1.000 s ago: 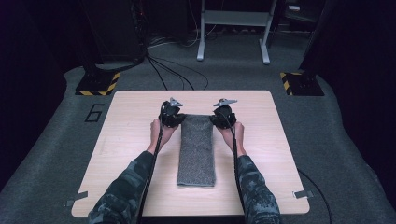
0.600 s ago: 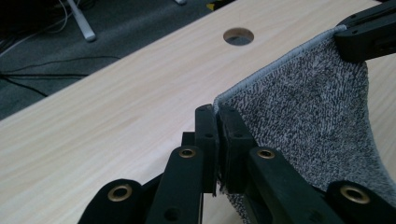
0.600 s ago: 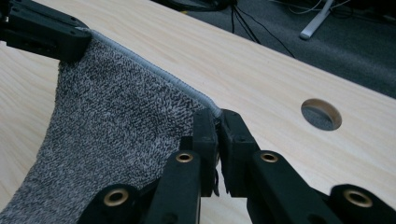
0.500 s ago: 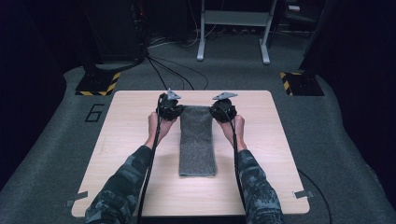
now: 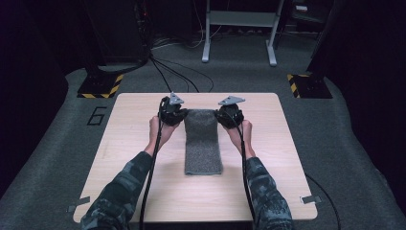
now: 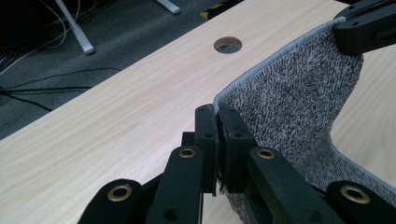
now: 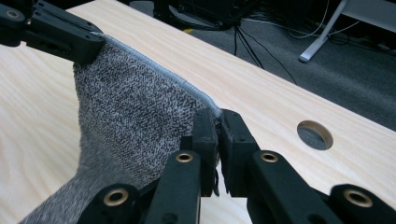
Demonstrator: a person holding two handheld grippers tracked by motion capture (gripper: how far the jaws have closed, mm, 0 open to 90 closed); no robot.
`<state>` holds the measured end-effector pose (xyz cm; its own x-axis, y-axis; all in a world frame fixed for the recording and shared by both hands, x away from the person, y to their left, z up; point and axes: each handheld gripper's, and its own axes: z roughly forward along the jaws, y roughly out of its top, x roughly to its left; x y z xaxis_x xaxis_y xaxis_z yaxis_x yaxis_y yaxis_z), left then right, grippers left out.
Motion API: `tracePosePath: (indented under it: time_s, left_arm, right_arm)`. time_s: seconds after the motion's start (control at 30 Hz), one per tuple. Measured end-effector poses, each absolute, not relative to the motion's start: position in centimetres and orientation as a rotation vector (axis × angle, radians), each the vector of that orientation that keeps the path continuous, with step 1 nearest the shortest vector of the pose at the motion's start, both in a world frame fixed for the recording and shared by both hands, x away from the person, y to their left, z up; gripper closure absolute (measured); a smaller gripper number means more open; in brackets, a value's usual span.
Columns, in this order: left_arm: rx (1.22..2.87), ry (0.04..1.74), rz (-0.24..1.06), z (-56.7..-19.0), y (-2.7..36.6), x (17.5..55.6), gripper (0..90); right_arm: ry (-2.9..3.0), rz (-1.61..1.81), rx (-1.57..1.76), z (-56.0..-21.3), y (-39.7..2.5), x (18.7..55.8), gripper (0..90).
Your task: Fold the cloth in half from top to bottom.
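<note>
Both tools had carried the towel's far edge toward the surface's far edge since the earlier frame, and the cloth lay longer and flatter. Left tool [image 6: 217,122] was clamped on the left far corner of the grey towel [image 5: 203,143]; right tool [image 7: 217,125] was pinched on the right far corner. Towel ran down the middle of the surface [image 5: 119,158], its far end lifted, its near end lying flat. Risk, as judged: uneven pull could skew the cloth or slip a thin corner free. A "6" [image 5: 97,115] was marked on the floor left of the surface.
</note>
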<state>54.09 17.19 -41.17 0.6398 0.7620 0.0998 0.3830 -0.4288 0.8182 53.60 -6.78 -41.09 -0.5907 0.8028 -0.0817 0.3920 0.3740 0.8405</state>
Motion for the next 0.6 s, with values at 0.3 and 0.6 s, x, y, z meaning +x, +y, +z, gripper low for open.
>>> tracePosePath:
  time_s: [0.3, 0.6]
  left_arm:
    - [2.055, 0.873, 0.561, -42.3, 17.4, 52.7, 86.8]
    - [2.06, 0.844, 0.515, -42.8, 17.5, 51.0, 86.6]
  right_arm:
    - [2.176, 1.131, 0.978, -42.2, -7.2, 51.6, 85.4]
    - [2.188, 1.14, 0.96, -43.3, -7.6, 49.6, 85.4]
